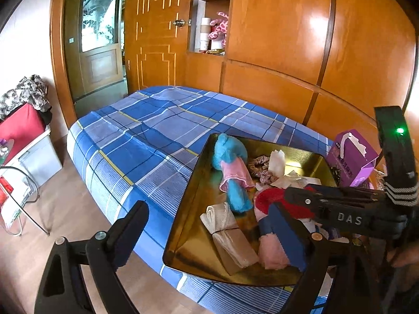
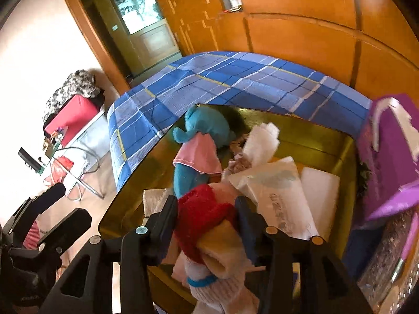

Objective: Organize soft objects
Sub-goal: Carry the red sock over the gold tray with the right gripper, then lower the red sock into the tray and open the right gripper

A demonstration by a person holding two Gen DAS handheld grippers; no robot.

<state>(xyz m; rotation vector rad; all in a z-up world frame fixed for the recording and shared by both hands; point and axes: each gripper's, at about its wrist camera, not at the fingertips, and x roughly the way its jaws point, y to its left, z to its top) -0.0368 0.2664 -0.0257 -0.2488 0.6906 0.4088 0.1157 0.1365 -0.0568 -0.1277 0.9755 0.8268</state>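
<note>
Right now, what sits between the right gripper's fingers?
In the right wrist view, the right gripper is closed on a red fuzzy sock over the gold tray; nothing else sits between the fingers.

The bedsheet (image 1: 146, 130) was blue plaid with white and yellow lines. The tray (image 1: 191, 209) was gold, the plush toy (image 1: 230, 154) turquoise in a pink skirt, the tissue box (image 1: 351, 157) purple.

The left wrist view looks across the bed toward the wardrobe (image 1: 275, 39) at 12 o'clock. The right wrist view sits closer, seemingly tilted. Both share the gold tray (image 1: 183, 225) (image 2: 314, 136).
</note>
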